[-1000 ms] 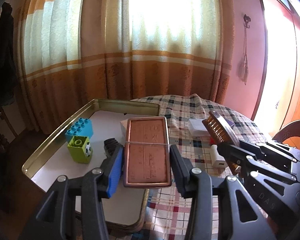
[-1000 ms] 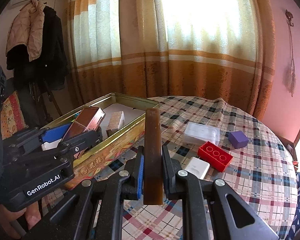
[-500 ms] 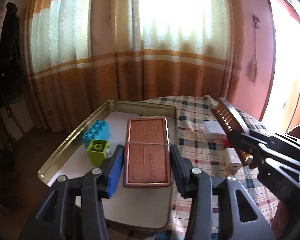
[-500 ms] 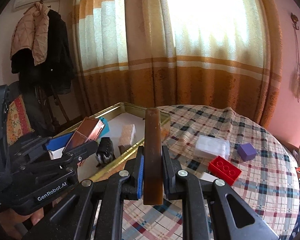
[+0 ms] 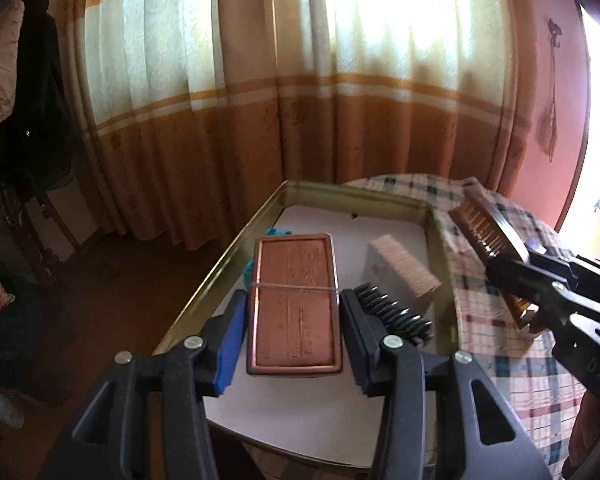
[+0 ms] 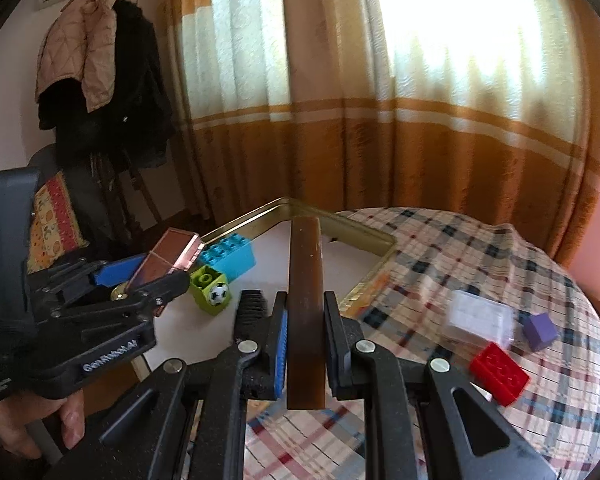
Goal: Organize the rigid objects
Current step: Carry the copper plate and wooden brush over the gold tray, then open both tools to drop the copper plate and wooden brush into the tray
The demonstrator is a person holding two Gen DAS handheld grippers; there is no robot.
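Note:
My left gripper (image 5: 294, 308) is shut on a copper-coloured flat tin (image 5: 294, 300) with a rubber band, held above the gold-rimmed tray (image 5: 352, 196). It also shows in the right wrist view (image 6: 168, 256). My right gripper (image 6: 305, 304) is shut on a brown comb (image 6: 306, 300), held edge-up over the tray's near side; the comb also shows in the left wrist view (image 5: 488, 236). In the tray lie a black comb (image 5: 392, 312), a beige block (image 5: 404, 268), a blue brick (image 6: 230, 254) and a green brick (image 6: 212, 288).
On the checked tablecloth (image 6: 460, 256) lie a clear plastic box (image 6: 480, 316), a purple cube (image 6: 540, 330) and a red brick (image 6: 500, 374). Curtains hang behind the table. A coat rack with jackets (image 6: 104, 80) stands at the left.
Both grippers have moved left over the tray with their objects still held. The tray's contents now lie closer under the fingers.

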